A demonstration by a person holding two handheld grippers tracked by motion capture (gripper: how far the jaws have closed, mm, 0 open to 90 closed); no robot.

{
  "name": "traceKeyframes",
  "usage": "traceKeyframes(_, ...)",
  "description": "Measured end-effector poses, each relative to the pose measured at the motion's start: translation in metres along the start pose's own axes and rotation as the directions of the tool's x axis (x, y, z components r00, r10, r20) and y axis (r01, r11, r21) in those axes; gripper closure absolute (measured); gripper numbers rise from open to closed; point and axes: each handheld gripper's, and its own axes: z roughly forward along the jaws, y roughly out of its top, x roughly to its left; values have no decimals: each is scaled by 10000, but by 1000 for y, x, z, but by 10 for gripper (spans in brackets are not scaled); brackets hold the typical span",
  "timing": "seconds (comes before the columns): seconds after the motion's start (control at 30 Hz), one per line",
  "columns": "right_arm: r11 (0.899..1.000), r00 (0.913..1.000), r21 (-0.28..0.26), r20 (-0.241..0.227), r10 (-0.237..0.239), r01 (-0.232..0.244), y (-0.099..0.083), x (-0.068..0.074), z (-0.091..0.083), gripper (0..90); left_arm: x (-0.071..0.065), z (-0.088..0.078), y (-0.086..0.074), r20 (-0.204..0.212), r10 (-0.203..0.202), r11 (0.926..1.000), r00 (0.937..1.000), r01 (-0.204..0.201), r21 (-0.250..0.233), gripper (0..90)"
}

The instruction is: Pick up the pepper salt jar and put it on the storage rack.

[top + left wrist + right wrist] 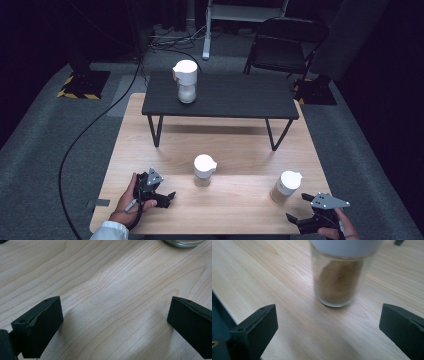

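The right hand-held gripper sits at the near right corner of the pale wooden bench, released, its two black jaws spread wide with nothing between them. In the right gripper view the jaws frame a clear glass jar with a white pouring lid and brown powder inside, which stands upright on the bench just ahead of them, apart from both pads. In the high view this jar is near the right edge of the bench, just up and left of the gripper.

The left hand-held gripper rests low over the near left part of the bench, likewise released, jaws wide over bare wood. A second white-lidded glass jar holding pale powder stands near the middle of the bench, to the right of it.

Farther back, a low dark shelf on black wire legs stands on the bench and carries a third, larger white-lidded jar at its left end.

The step in hand looks like the approach to the brown-powder jar. The next move calls for easing the right jaws forward until the glass body sits squarely between the pads, below the lid, then closing evenly so the upright jar does not tip or slide.
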Motion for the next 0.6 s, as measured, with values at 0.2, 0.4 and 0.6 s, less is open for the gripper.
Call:
traceKeyframes(0.2,9998,9991,-47,-360,-209,208,2,8,0,18,0,0,0,-7,-1,10000,10000,1,-2,0)
traceKeyframes(0.4,9990,9967,-113,-692,-435,428,5,14,2,19,0,0,0,-9,-13,10000,10000,13,-4,0)
traceKeyframes(0.6,9976,9929,-234,-981,-666,646,10,20,6,24,0,0,0,-9,-11,10000,10000,11,-4,0)
